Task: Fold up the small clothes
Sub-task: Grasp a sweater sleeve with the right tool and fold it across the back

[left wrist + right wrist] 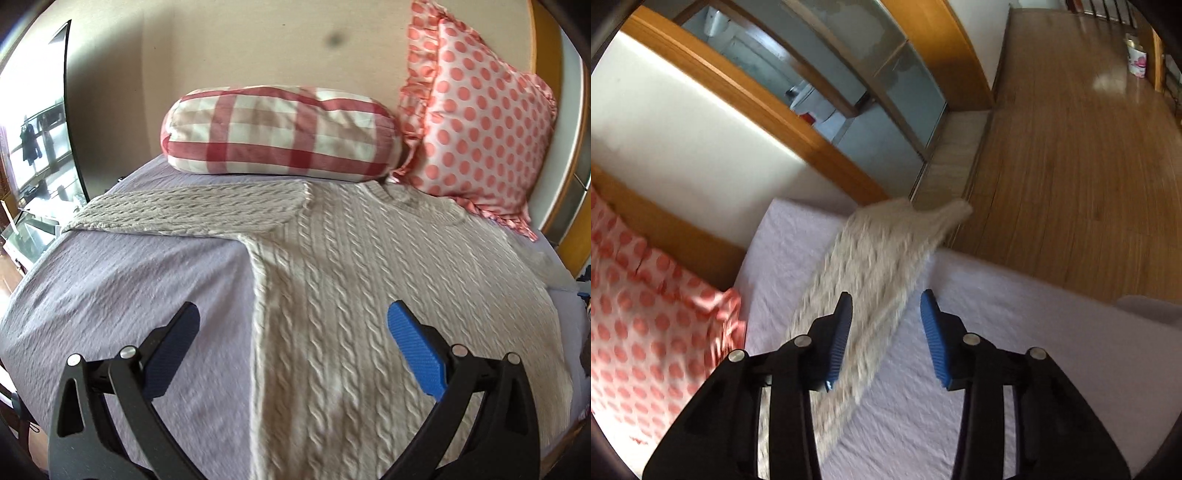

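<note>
lying flat on the bed (pixel 110 280) is a cream cable-knit sweater (pixel 332 295). its body runs down the middle of the bed, from the pillows at the head end toward the near edge. one sleeve (pixel 184 212) sticks out sideways toward the left edge of the bed. in the right wrist view the other sleeve (pixel 879 258) stretches toward the far edge of the bed, and its cuff (pixel 955 212) reaches that edge, by the wood floor (pixel 1071 166). this view is blurry, so the knit looks smeared.

the left gripper (pixel 293 343) hangs over the lower part of the sweater. its jaws are spread very wide, with one finger over the purple sheet and one over the knit, and nothing is between them. the right gripper (pixel 886 332) is over the other sleeve. its jaws are part way open and the sleeve runs under the gap; i cannot tell if the left finger touches the knit, but nothing is pinched.

at the head end a red and white checked pillow (pixel 280 133) lies across the bed, right by the sweater's collar. beside it a pink spotted pillow (pixel 480 129) leans up in the corner. a wooden door frame (pixel 768 107) stands past the bed.
</note>
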A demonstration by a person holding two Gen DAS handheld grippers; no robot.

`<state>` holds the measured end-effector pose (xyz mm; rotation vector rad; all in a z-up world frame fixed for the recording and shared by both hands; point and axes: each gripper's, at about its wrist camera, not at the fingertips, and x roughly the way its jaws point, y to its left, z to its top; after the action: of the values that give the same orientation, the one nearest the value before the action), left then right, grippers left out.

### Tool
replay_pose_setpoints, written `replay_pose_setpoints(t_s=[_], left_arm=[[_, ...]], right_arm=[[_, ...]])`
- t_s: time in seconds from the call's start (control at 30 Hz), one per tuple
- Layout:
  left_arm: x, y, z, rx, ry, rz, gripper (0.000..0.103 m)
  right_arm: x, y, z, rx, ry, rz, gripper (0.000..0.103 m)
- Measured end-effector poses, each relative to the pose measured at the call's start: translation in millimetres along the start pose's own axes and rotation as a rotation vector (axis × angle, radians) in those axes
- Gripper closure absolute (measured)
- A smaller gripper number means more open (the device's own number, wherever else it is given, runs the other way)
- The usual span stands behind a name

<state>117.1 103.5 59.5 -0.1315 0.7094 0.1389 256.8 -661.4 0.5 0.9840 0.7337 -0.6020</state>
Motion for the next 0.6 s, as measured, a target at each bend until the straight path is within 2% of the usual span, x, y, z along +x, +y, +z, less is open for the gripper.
replay_pose_setpoints(t_s=[0.03, 0.07, 0.1, 0.13, 0.2, 0.27, 0.33, 0.4, 0.47, 0.5, 0.53, 0.6], left_arm=[[1.6, 2.0, 0.8, -0.002, -0.001, 0.007, 0.002], [3.5, 5.2, 1.7, -0.007, -0.002, 0.013, 0.002], [5.0, 8.6, 2.2, -0.013, -0.001, 0.015, 0.002], [6.6, 13.5, 2.7, -0.026, 0.002, 0.019, 0.002], [7.4, 23.1, 2.9, -0.047, 0.006, 0.024, 0.002], [6.6, 33.7, 2.8, -0.063, 0.003, 0.037, 0.002], [4.4, 46.5, 4.5, -0.079, -0.007, 0.057, 0.002], [1.4, 63.1, 7.4, -0.111, -0.018, 0.075, 0.002], [1.4, 77.8, 11.6, -0.147, -0.017, 0.084, 0.002], [2.3, 84.4, 13.2, -0.165, -0.013, 0.09, 0.002], [4.0, 91.3, 15.3, -0.182, -0.006, 0.092, 0.002], [9.9, 108.6, 20.7, -0.222, 0.015, 0.099, 0.002]], right_arm=[[3.2, 0.4, 2.9, 0.009, -0.016, -0.002, 0.072], [4.1, -2.6, 6.6, 0.007, -0.028, -0.004, 0.086], [7.3, -1.7, 7.4, -0.009, -0.038, -0.023, 0.093], [8.4, -0.4, 7.7, -0.023, -0.045, -0.036, 0.093], [-1.6, 3.2, 6.5, -0.041, -0.076, 0.008, 0.094], [-19.1, 29.1, -1.2, -0.136, -0.151, 0.057, 0.094], [-44.6, 72.1, -18.1, -0.285, -0.209, 0.122, 0.095], [-75.5, 124.9, -49.8, -0.446, -0.238, 0.216, 0.095], [-104.4, 179.0, -95.1, -0.591, -0.228, 0.343, 0.095], [-114.0, 200.8, -117.8, -0.65, -0.207, 0.399, 0.095], [-124.7, 231.1, -154.7, -0.734, -0.165, 0.47, 0.095], [-132.2, 267.9, -212.7, -0.849, -0.084, 0.556, 0.095]])
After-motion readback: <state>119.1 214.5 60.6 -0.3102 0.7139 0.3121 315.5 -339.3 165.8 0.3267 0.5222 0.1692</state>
